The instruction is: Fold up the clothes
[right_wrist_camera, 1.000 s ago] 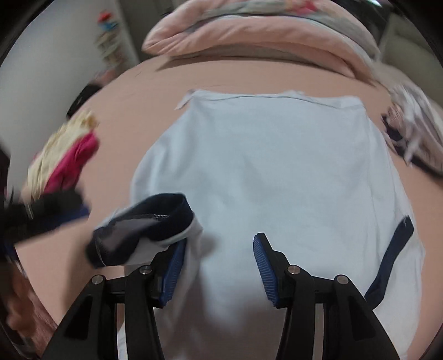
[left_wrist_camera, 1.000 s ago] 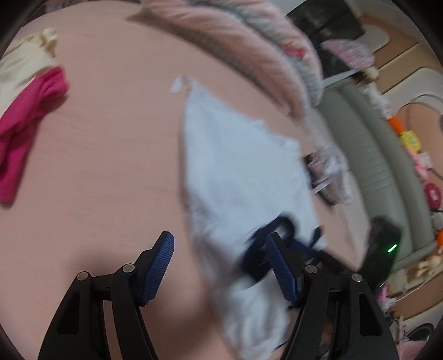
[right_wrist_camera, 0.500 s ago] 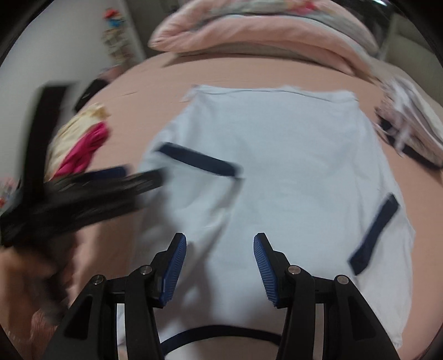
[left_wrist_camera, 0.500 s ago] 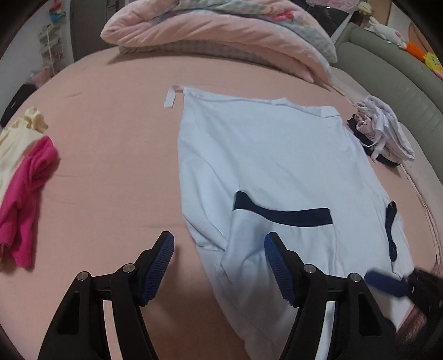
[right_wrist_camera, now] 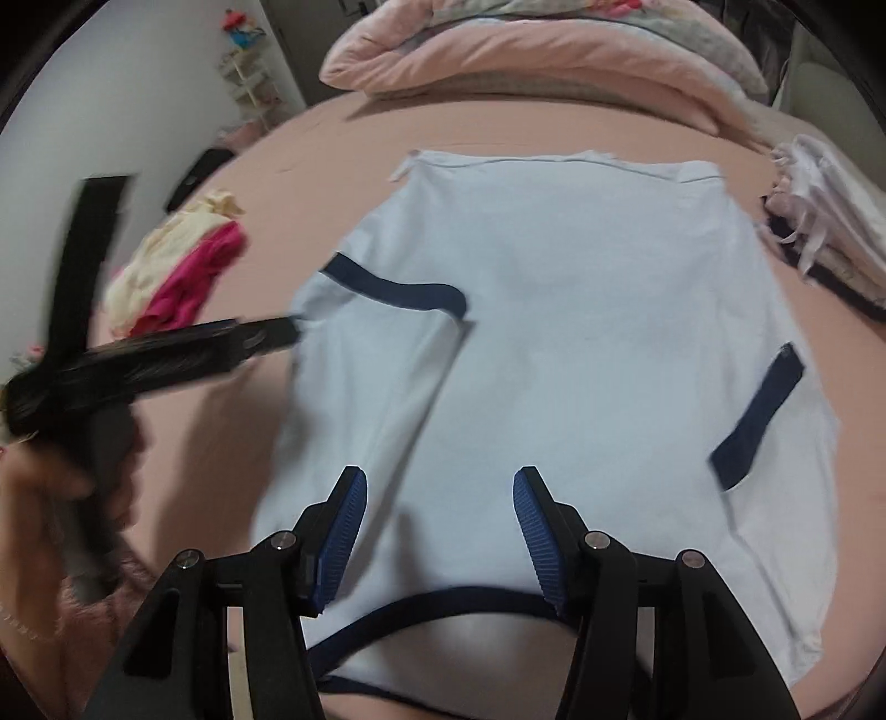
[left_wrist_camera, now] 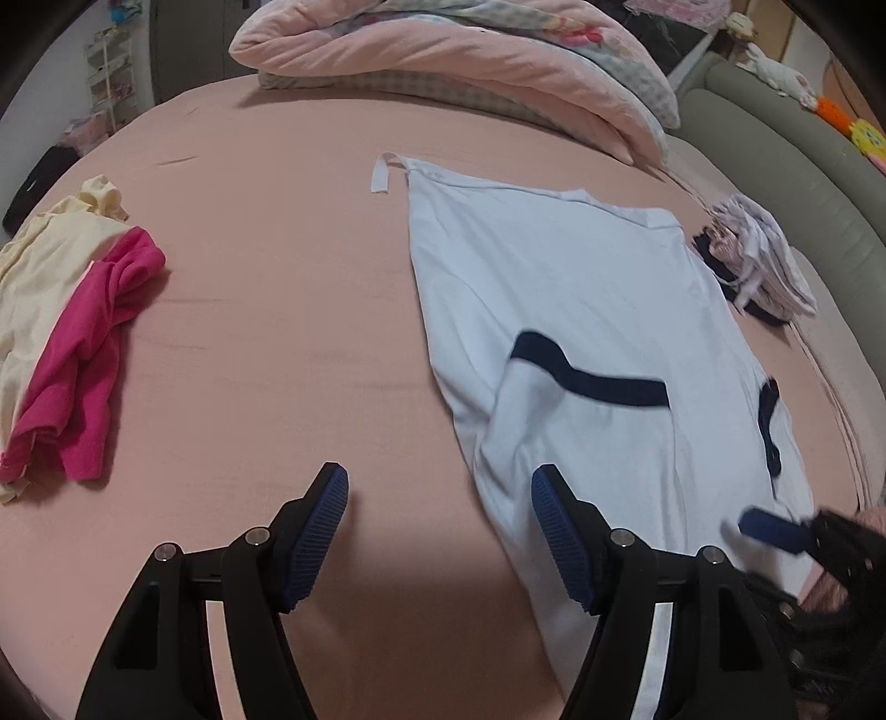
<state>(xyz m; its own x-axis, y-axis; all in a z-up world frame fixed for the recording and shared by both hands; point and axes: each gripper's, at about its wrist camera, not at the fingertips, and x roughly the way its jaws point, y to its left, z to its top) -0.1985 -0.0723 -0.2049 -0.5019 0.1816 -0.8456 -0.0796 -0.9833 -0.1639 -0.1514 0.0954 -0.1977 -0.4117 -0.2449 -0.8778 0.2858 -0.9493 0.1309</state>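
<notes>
A pale blue T-shirt (left_wrist_camera: 581,299) with navy sleeve cuffs lies flat on the pink bed; it also shows in the right wrist view (right_wrist_camera: 581,310). Its left sleeve (right_wrist_camera: 387,354) is folded inward over the body, navy cuff (left_wrist_camera: 587,379) across the middle. The right sleeve cuff (right_wrist_camera: 758,410) lies at the shirt's right edge. My left gripper (left_wrist_camera: 440,523) is open and empty above the shirt's left edge. My right gripper (right_wrist_camera: 440,520) is open and empty above the navy neckline (right_wrist_camera: 432,609). The left gripper appears blurred in the right wrist view (right_wrist_camera: 166,354).
A crumpled magenta garment (left_wrist_camera: 83,365) and a cream garment (left_wrist_camera: 39,260) lie at the left. A folded pile of clothes (left_wrist_camera: 758,260) sits right of the shirt. Rolled pink bedding (left_wrist_camera: 443,50) lies at the far side. A grey-green sofa (left_wrist_camera: 803,160) stands to the right.
The left sleeve, held up a second ago, now lies folded inward on the shirt. My left gripper has let go and pulled back to the left. The right gripper has barely moved.
</notes>
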